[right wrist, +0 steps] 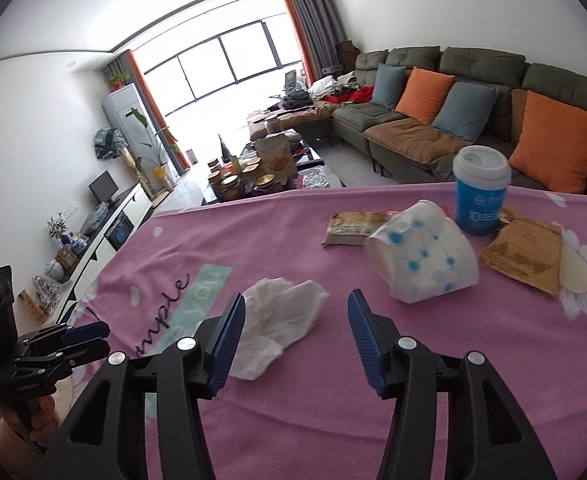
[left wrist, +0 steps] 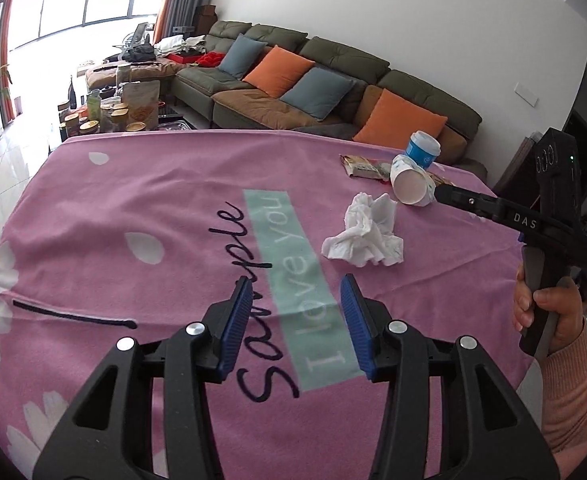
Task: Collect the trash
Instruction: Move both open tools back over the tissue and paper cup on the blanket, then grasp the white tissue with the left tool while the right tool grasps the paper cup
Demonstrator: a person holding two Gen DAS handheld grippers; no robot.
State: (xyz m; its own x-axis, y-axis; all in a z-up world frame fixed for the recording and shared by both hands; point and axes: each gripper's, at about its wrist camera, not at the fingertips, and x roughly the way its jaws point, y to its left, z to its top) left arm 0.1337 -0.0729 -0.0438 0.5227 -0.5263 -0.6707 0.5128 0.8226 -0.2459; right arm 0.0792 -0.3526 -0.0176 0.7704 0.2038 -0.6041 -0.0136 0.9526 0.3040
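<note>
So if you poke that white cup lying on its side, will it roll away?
Probably. The paper cup lies on its side on the pink cloth, so a nudge would likely roll it, curving since it tapers. It looks empty and thin-walled, so it is probably light, and a hard squeeze might crush it.

A pink cloth printed with white daisies, dark script and a mint-green band [right wrist: 253,420] covers the whole surface. On it: a crumpled white tissue [right wrist: 277,332] near the middle, a white paper cup with blue dots [right wrist: 425,256] tipped on its side, a blue lidded cup [right wrist: 479,192] standing upright behind, a flat snack wrapper [right wrist: 353,226], and a golden-brown foil packet [right wrist: 525,252] at the right.
</note>
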